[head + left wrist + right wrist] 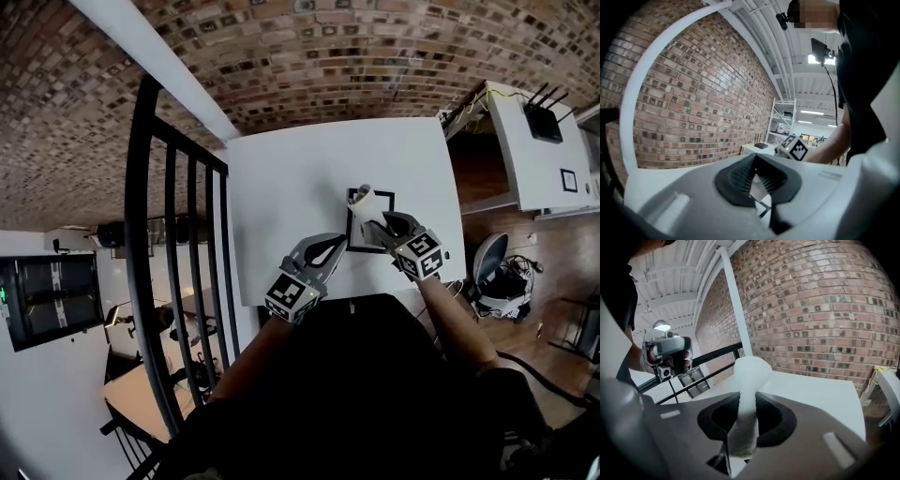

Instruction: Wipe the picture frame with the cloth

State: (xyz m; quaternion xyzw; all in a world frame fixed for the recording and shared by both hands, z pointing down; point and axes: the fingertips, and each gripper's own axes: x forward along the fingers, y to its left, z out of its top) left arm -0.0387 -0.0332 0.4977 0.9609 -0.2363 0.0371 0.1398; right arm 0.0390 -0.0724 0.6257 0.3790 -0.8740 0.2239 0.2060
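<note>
A small black picture frame [349, 225] lies on the white table [281, 187] just ahead of me. My right gripper [382, 223] is shut on a rolled white cloth [363, 199], and the cloth's free end rests over the frame's far left corner. In the right gripper view the cloth [751, 373] sticks out between the jaws of the right gripper [747, 420]. My left gripper [339, 246] sits at the frame's near left corner. Its jaws are closed on the thin black frame edge [764, 209] in the left gripper view, where the left gripper [757, 180] fills the foreground.
A black metal railing [178, 262] runs along the table's left side. A white counter with a router [539, 122] stands to the right, with an office chair [487, 262] below it. A brick wall [309, 56] backs the table.
</note>
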